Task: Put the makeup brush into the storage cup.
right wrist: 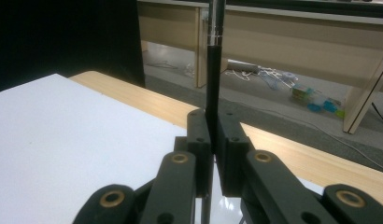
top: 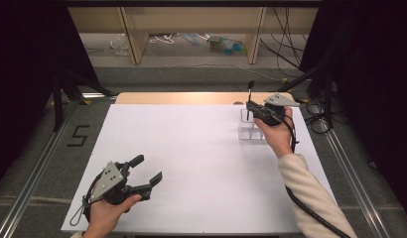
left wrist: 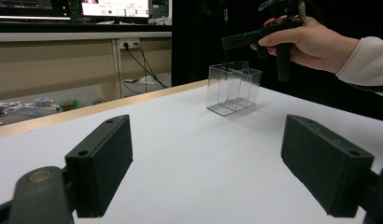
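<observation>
Above the clear plastic divided box (top: 252, 130) at the desk's (top: 191, 163) far right, my right tool (top: 251, 105) clenches a thin black pen (top: 249, 101) upright, directly over one compartment; my left tool (top: 148, 170) rests released, well apart.

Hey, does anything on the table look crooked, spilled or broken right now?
Nothing stands out. The clear divided holder stands upright on the white table, the right gripper holds a black pen upright above it, and the left gripper is open.
</observation>
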The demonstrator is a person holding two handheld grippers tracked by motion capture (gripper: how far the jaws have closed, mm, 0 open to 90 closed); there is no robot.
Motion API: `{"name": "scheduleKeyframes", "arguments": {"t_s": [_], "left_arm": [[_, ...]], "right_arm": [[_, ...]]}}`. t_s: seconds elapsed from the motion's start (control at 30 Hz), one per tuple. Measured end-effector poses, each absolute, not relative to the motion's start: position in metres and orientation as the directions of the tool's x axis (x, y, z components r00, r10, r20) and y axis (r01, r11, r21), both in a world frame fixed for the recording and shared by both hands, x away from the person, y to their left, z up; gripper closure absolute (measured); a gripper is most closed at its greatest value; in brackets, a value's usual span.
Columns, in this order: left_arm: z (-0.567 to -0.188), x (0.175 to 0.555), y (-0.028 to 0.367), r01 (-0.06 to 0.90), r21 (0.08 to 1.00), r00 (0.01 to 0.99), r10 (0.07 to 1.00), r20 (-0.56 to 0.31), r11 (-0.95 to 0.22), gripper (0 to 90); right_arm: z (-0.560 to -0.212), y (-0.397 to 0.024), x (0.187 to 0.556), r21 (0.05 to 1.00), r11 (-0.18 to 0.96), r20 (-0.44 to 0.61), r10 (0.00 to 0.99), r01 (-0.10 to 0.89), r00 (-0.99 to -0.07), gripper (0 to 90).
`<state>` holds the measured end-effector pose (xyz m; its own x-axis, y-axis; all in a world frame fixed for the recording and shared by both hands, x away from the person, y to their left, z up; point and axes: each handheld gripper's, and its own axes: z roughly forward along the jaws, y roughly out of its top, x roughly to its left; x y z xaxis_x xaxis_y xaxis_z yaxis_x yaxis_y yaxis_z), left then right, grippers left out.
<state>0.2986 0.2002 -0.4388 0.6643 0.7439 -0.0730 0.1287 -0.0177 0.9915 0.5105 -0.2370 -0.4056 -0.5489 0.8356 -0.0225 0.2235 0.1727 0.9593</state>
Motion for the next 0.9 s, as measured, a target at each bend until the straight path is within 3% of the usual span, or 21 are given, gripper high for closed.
{"name": "scheduleKeyframes", "arguments": {"t_s": [0.9], "left_arm": [[-0.4388,0.2986,0.2004,0.128,0.992,0.664,0.744,-0.07,-0.021,16.4]], "right_arm": [[-0.4111,-0.2349,0.511,0.95,0.181,-0.014,0.837,0.253,-0.546,85.6]]}}
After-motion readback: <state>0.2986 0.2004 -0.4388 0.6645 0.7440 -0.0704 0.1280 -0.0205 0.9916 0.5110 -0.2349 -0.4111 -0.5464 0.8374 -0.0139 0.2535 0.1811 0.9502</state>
